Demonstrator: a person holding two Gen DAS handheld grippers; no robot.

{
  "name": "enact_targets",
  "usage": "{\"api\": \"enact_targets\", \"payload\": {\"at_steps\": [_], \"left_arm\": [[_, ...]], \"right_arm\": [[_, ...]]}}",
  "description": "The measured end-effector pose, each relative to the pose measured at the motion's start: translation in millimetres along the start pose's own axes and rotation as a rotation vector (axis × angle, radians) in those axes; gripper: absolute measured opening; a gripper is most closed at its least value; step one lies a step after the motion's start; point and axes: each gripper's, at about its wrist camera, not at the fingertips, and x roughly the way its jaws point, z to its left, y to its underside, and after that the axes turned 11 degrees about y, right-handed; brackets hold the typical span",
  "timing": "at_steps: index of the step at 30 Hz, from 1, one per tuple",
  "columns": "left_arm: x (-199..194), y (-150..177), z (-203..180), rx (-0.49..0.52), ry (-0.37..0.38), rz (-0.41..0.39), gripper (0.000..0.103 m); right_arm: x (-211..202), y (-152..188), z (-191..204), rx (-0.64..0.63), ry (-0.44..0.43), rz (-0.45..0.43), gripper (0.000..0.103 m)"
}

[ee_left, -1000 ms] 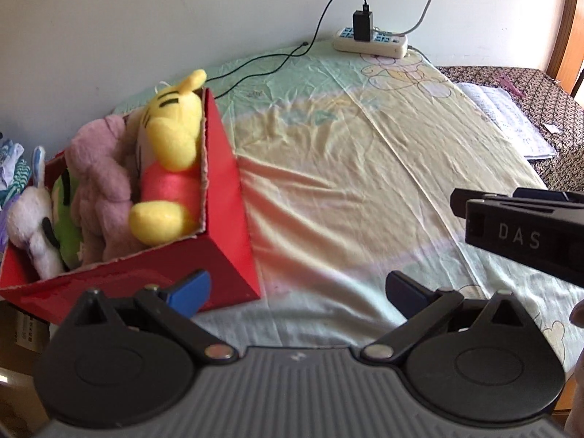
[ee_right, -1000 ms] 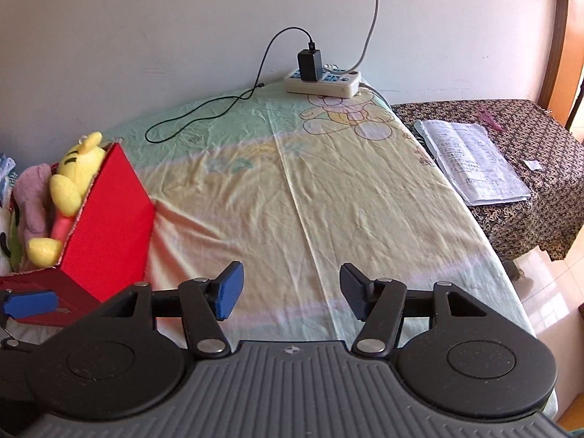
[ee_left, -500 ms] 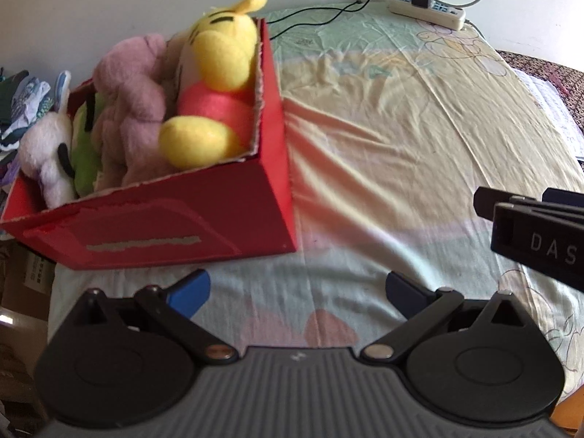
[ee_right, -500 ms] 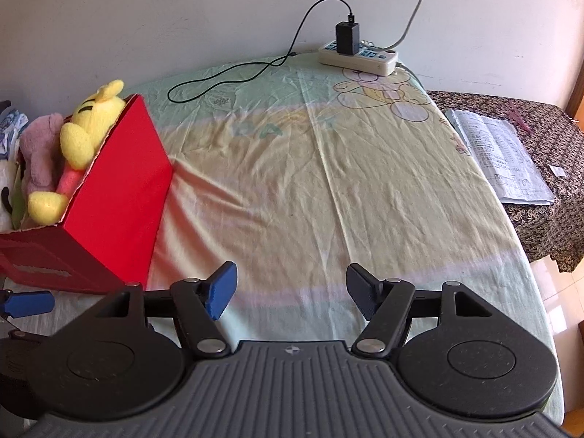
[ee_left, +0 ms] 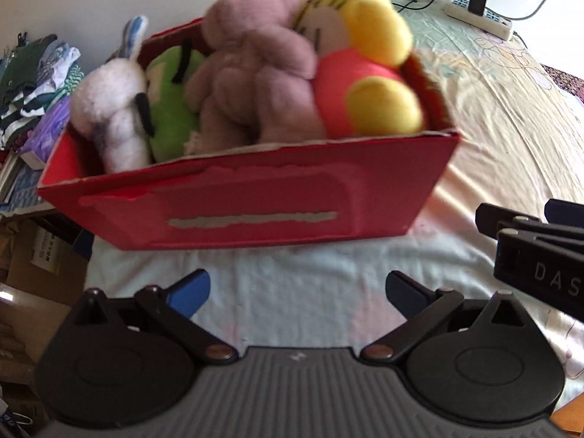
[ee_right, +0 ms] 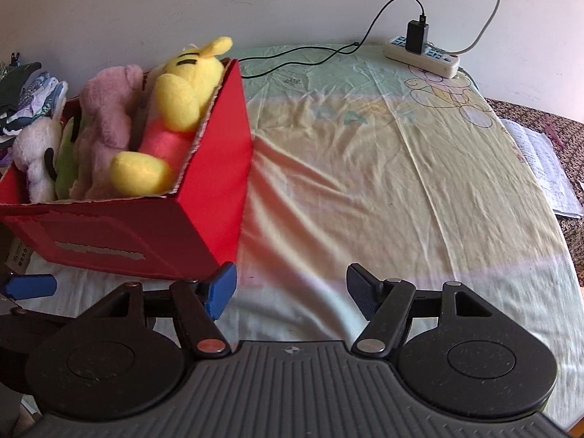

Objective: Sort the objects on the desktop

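the red box (ee_left: 255, 211) of soft toys (ee_left: 262, 84) sits at the left edge of the sheet-covered table (ee_right: 383, 182). the left gripper (ee_left: 297, 288) hangs wide and empty near its front wall. the right gripper (ee_right: 291, 288), jaws just spread wider, holds nothing beside the box's right corner.

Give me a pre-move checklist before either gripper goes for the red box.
1. Left gripper open and empty: ok.
2. Right gripper open and empty, jaws have just been opening: ok.
3. Red box upright on the sheet: ok.
4. Toys inside the box, yellow toy and pink toy poking above the rim: ok.
5. Sheet clear between grippers and box: ok.
6. Box's far side free of the clutter at left: cannot tell.
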Motion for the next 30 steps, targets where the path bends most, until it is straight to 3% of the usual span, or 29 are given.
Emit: {"api": "enact_targets", "payload": {"at_steps": [15, 22, 30], "left_arm": [[-32, 12, 83, 0.007, 0.035, -0.035, 0.102], [-45, 4, 112, 0.02, 0.025, -0.071, 0.102], [-63, -15, 132, 0.065, 0.039, -0.135, 0.102]], "right_arm": [[-37, -6, 81, 0.031, -0.033, -0.029, 0.07], [-61, -11, 110, 0.048, -0.026, -0.08, 0.071], [-82, -27, 122, 0.079, 0.02, -0.149, 0.08]]}}
